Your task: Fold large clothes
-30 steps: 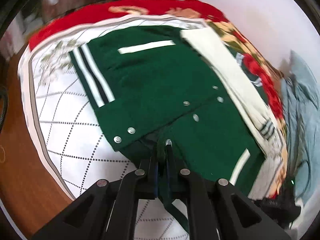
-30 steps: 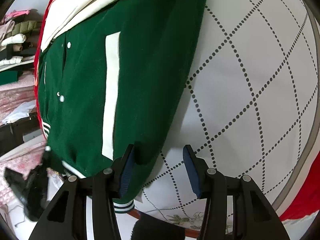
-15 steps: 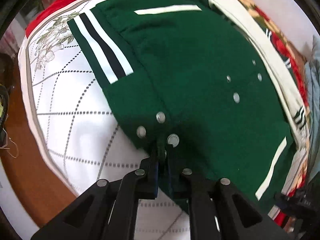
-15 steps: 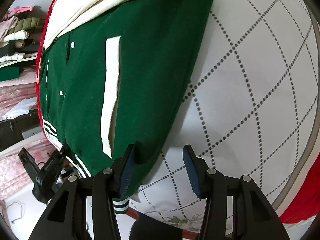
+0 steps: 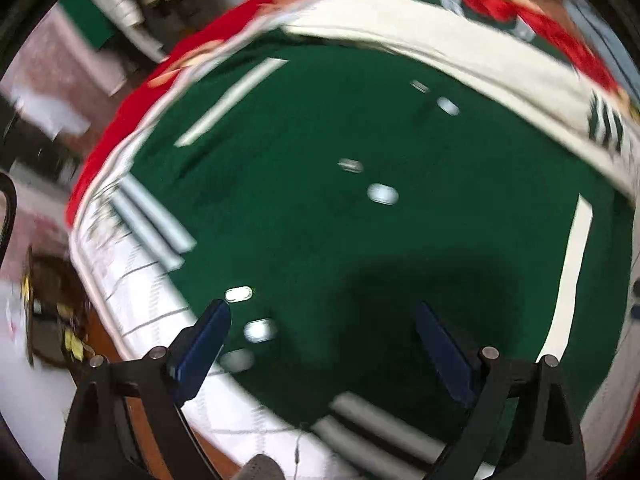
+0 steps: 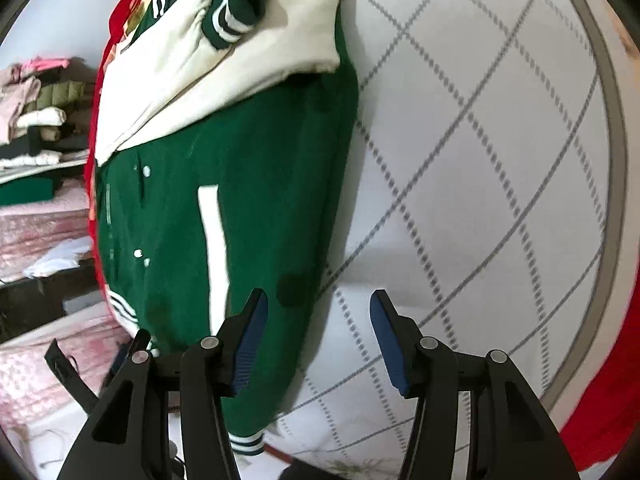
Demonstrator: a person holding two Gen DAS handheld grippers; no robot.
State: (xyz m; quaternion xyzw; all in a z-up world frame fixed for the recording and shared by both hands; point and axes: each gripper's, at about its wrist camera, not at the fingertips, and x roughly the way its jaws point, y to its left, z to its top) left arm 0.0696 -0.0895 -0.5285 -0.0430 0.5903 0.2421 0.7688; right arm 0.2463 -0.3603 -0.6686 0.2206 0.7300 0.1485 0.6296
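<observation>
A green varsity jacket (image 5: 340, 208) with cream sleeves, white pocket stripes and metal snaps lies spread flat on a white quilted cover (image 6: 480, 200). It also shows in the right wrist view (image 6: 248, 208), with a cream sleeve (image 6: 224, 52) folded across its top. My left gripper (image 5: 322, 344) is open and empty, just above the jacket's snap-button front near the striped hem. My right gripper (image 6: 316, 324) is open and empty, over the jacket's right side edge, one finger above the green cloth and one above the cover.
The cover lies on a red floral blanket (image 5: 520, 12). Wood floor (image 5: 108, 332) shows past the bed edge at left. Stacks of folded clothes (image 6: 36, 112) sit on shelves beyond the bed.
My left gripper opened and let go of the jacket's front edge, which now lies flat. The left view swung fast and is blurred. My right gripper pulled back a little, still open.
</observation>
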